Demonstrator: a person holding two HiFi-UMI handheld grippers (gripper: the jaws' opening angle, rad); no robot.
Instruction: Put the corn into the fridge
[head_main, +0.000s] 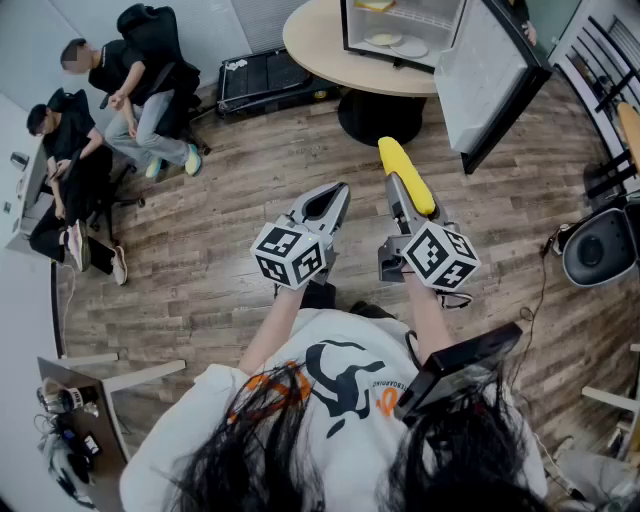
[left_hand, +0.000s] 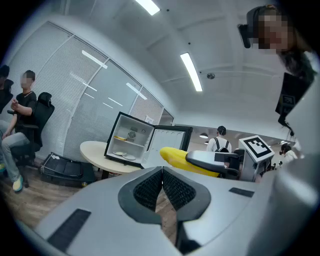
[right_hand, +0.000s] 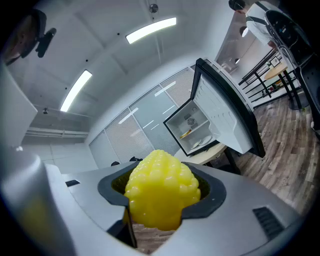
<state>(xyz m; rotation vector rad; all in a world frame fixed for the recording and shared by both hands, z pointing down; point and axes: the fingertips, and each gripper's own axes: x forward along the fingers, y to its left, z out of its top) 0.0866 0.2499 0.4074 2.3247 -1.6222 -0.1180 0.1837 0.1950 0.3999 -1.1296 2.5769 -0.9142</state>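
Note:
A yellow corn cob (head_main: 405, 174) sticks forward out of my right gripper (head_main: 404, 196), which is shut on it; in the right gripper view the corn (right_hand: 161, 189) fills the space between the jaws. My left gripper (head_main: 330, 205) is held level beside it with its jaws together and nothing between them (left_hand: 161, 184). From the left gripper view the corn (left_hand: 186, 160) shows to the right. The small fridge (head_main: 405, 28) stands on a round table (head_main: 320, 50) ahead, its door (head_main: 490, 80) swung open to the right. Plates lie on its shelf (head_main: 395, 42).
Two people sit on chairs (head_main: 110, 100) at the left of the wooden floor. A black flat case (head_main: 265, 80) lies on the floor behind the table. A black chair (head_main: 600, 245) and a metal rack (head_main: 605, 90) stand at the right. A desk corner (head_main: 70, 400) is at lower left.

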